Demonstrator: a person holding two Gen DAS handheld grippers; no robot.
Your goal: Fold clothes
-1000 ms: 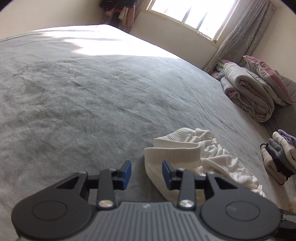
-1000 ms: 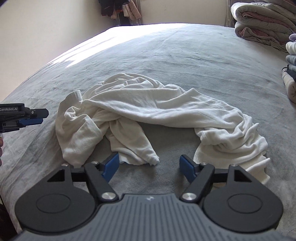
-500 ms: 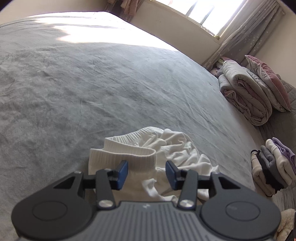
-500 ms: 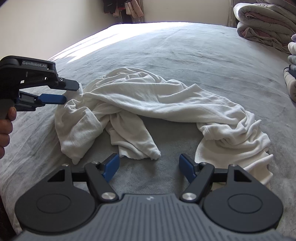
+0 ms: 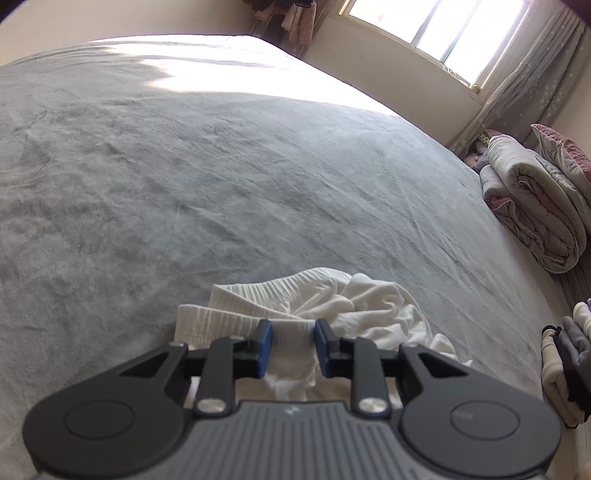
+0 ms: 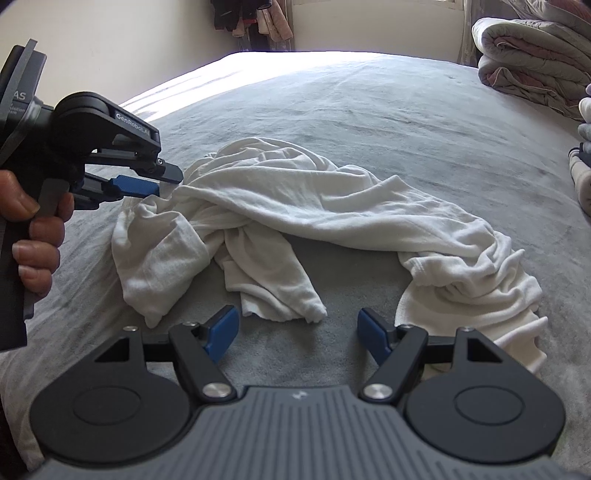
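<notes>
A crumpled white garment (image 6: 295, 206) lies on the grey bed (image 6: 406, 122). In the left wrist view its ribbed edge (image 5: 229, 317) sits just ahead of me. My left gripper (image 5: 292, 343) straddles that edge with the blue pads narrowed, a gap still between them and cloth in the gap. The right wrist view shows the left gripper (image 6: 162, 182) from the side at the garment's left corner, held by a hand (image 6: 33, 236). My right gripper (image 6: 298, 332) hovers open and wide over bare blanket, just short of a loose sleeve end (image 6: 280, 295).
Folded quilts (image 5: 535, 206) and a pillow (image 5: 565, 151) are piled at the bed's far right. A stack of folded clothes (image 5: 569, 369) sits near the right edge. A window (image 5: 436, 29) and hanging clothes (image 6: 251, 22) stand beyond the bed.
The left gripper has moved in over the garment's ribbed edge and its pads have drawn closer together. The right gripper has stayed wide open and nearly still.
</notes>
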